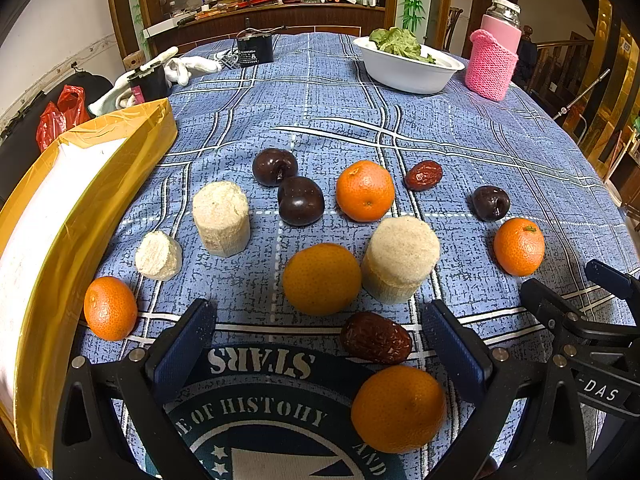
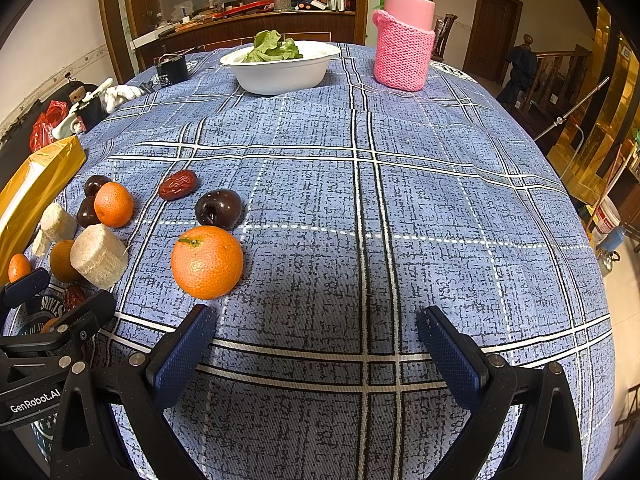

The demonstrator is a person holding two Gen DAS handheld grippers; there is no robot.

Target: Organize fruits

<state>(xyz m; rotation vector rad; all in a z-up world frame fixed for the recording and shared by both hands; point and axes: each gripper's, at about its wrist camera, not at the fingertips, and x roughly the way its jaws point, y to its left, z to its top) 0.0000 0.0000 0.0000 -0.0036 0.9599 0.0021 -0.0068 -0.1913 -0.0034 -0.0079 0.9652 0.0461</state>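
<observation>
Fruit lies scattered on the blue checked tablecloth [image 1: 460, 128]. In the left wrist view there are several oranges [image 1: 364, 191], three dark plums [image 1: 301, 201], two red dates [image 1: 376, 338] and three pale sugarcane chunks [image 1: 400, 259]. My left gripper [image 1: 320, 344] is open and empty; one date and an orange [image 1: 398, 408] lie between its fingers. My right gripper [image 2: 316, 344] is open and empty above bare cloth, with an orange [image 2: 207, 263] and a plum [image 2: 218, 208] just ahead to its left.
A yellow-taped box [image 1: 72, 216] stands at the left table edge. A white bowl of lettuce [image 2: 280, 70], a pink knit-sleeved flask [image 2: 404, 44], a black device [image 1: 255, 50] and white gloves [image 1: 180, 68] sit at the far side.
</observation>
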